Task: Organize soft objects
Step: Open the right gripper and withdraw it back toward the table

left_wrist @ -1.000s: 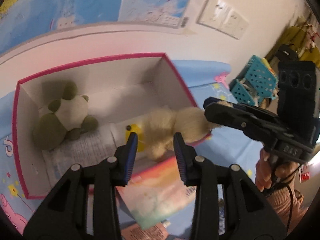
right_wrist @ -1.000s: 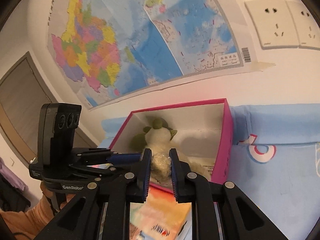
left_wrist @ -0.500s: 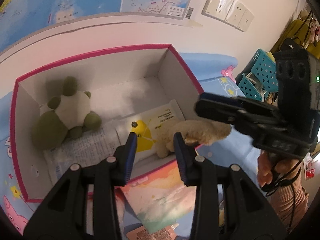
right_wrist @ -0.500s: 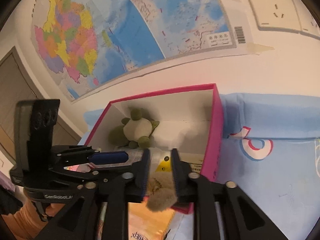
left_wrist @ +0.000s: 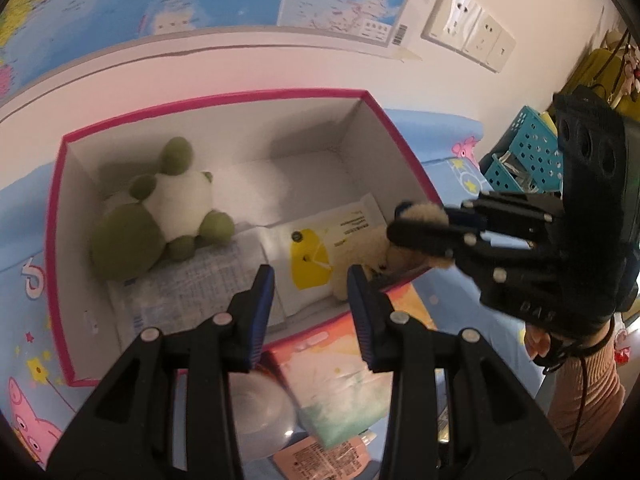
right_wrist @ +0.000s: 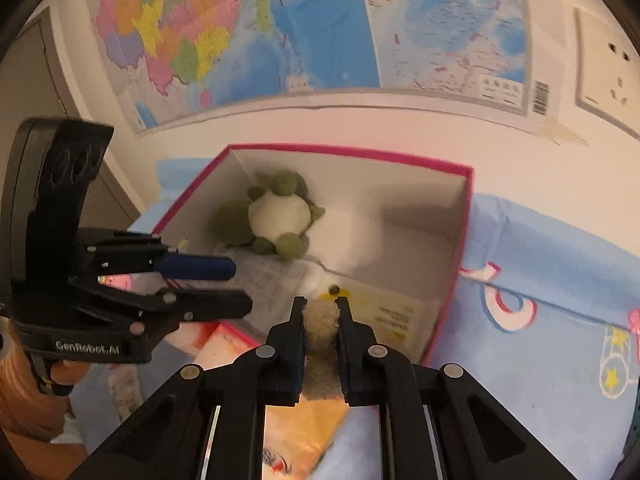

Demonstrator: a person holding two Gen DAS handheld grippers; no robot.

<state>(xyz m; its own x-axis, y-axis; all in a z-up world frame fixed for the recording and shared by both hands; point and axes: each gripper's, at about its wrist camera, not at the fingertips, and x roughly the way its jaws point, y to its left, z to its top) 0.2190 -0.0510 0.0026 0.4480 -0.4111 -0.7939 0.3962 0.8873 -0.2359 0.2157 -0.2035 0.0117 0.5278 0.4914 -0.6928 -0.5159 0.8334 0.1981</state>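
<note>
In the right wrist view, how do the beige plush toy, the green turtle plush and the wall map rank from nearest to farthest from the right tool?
1. Beige plush toy: between the right tool's fingers.
2. Green turtle plush: deeper in the pink box, left.
3. Wall map: on the wall above.

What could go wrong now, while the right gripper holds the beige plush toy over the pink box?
1. The right gripper pinches only a tuft of the beige plush toy, so it might slip early.
2. The toy hangs at the near wall of the pink box; it could catch there or fall outside.
</note>
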